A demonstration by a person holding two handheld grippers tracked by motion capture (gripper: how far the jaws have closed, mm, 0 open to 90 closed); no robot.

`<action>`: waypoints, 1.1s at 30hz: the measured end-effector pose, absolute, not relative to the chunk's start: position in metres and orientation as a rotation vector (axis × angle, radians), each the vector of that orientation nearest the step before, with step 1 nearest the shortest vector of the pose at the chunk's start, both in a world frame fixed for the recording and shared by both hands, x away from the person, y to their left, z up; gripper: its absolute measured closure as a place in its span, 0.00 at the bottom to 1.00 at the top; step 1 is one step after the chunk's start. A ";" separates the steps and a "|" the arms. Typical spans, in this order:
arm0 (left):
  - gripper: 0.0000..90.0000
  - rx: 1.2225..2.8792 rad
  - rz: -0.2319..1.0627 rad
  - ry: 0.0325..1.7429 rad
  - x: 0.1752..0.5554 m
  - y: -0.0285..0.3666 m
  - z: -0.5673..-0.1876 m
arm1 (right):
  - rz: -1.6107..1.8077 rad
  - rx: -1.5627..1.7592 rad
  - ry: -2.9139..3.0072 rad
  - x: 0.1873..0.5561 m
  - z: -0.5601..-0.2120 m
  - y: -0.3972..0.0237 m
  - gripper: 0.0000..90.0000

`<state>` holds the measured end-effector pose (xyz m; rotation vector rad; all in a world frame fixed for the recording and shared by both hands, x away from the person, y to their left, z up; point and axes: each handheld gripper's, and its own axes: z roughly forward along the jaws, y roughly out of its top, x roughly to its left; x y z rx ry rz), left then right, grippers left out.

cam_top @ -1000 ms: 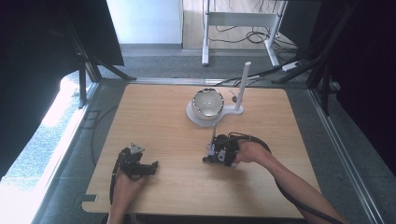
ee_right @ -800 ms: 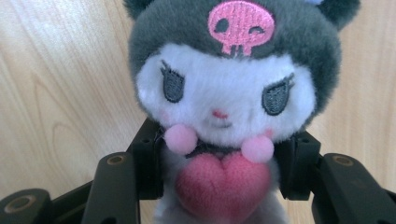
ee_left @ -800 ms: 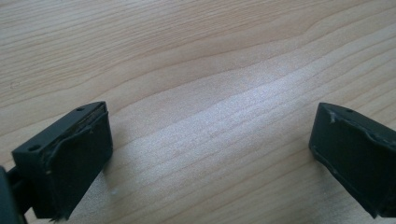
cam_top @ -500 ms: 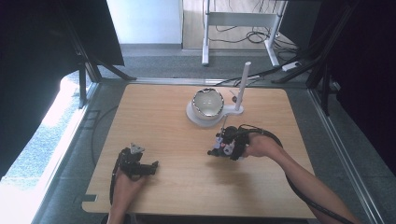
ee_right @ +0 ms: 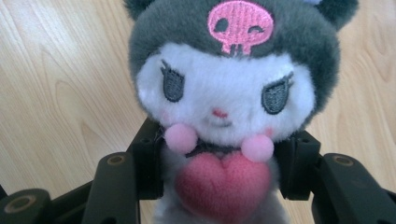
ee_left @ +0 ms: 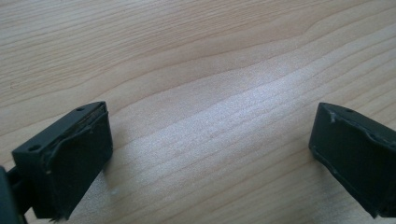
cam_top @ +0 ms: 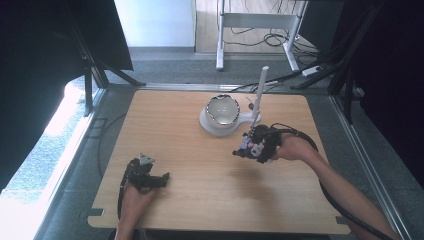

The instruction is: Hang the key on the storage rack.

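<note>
daylight from left, dark surround, soft shadows, plush close-up slightly blurred

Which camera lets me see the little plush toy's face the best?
The right gripper view: the plush toy faces the camera up close, clamped at its body between the right gripper jaws, pink heart in front. The high view shows it as a small dark shape above the table. The left gripper view looks at bare wood.

Both forearms were bare, no sleeves. Each black tool trailed a black cable; the left tool (cam_top: 161, 179), lower left, carried a grey three-cornered plate on top.
</note>
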<state>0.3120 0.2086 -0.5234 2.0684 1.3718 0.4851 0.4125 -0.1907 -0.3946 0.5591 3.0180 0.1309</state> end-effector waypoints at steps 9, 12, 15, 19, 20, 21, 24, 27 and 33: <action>0.00 2.066 0.483 1.375 0.312 0.208 -0.523 | 0.141 0.627 2.977 0.424 -0.378 -0.215 0.50; 0.00 2.068 0.485 1.371 0.312 0.208 -0.523 | 0.142 0.649 2.961 0.429 -0.371 -0.223 0.50; 0.00 2.068 0.485 1.371 0.312 0.208 -0.523 | 0.140 0.659 2.945 0.435 -0.364 -0.230 0.50; 0.00 2.068 0.485 1.372 0.312 0.208 -0.523 | 0.143 0.685 2.917 0.444 -0.352 -0.241 0.50; 0.00 2.068 0.485 1.372 0.312 0.208 -0.523 | 0.143 0.685 2.917 0.444 -0.352 -0.241 0.50; 0.00 2.068 0.485 1.372 0.312 0.208 -0.523 | 0.147 0.693 2.911 0.446 -0.350 -0.243 0.50; 0.00 2.068 0.484 1.372 0.312 0.208 -0.523 | 0.144 0.712 2.895 0.451 -0.343 -0.249 0.50; 0.00 2.068 0.484 1.372 0.312 0.208 -0.523 | 0.151 0.734 2.887 0.457 -0.336 -0.254 0.50; 0.00 2.068 0.483 1.372 0.312 0.208 -0.523 | 0.153 0.784 2.865 0.468 -0.326 -0.263 0.50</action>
